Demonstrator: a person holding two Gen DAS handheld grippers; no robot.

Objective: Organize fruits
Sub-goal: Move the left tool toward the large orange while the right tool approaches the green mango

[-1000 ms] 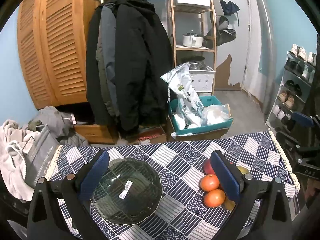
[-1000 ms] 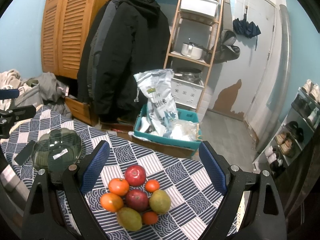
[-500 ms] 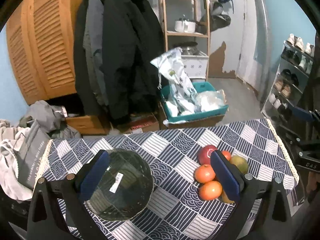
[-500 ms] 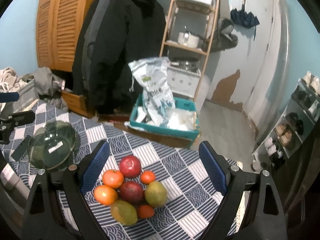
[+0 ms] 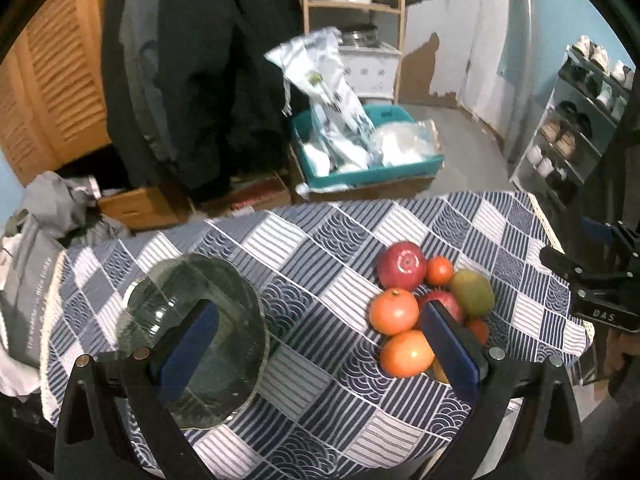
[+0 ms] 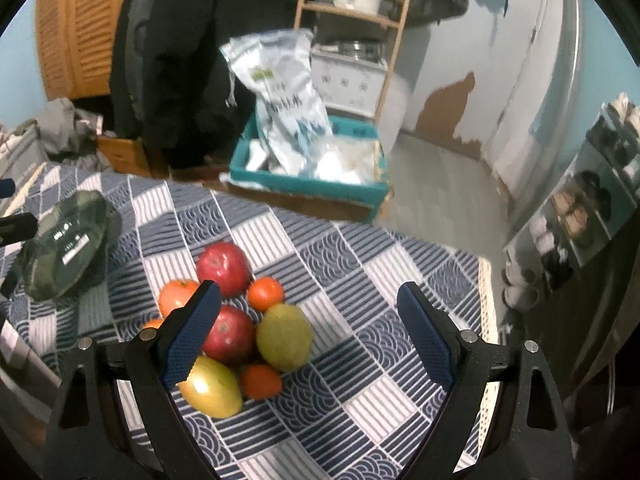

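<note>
A pile of fruit lies on the patterned tablecloth (image 5: 320, 264): a red apple (image 5: 401, 265), two oranges (image 5: 394, 311), small tangerines (image 5: 439, 271), a green mango (image 5: 472, 293) and more behind. A clear glass bowl (image 5: 196, 336) sits at the left. My left gripper (image 5: 320, 340) hangs open above the cloth between bowl and fruit, holding nothing. In the right wrist view, my right gripper (image 6: 308, 340) stands open over the pile, with a second red apple (image 6: 228, 334), a green mango (image 6: 284, 336) and a yellow mango (image 6: 210, 386) beneath it. The bowl (image 6: 64, 244) lies far left.
Beyond the table's far edge stand a teal crate (image 5: 368, 160) with plastic bags, hanging dark coats (image 5: 192, 60), a wooden shelf (image 5: 352, 0) and a shoe rack (image 5: 576, 120). Clothes (image 5: 44, 216) are heaped at the left. The other gripper's body (image 5: 600, 292) shows at the right edge.
Both grippers have tilted down and moved closer to the table. The fruit pile now sits lower and larger in both views. Both grippers stay open.
</note>
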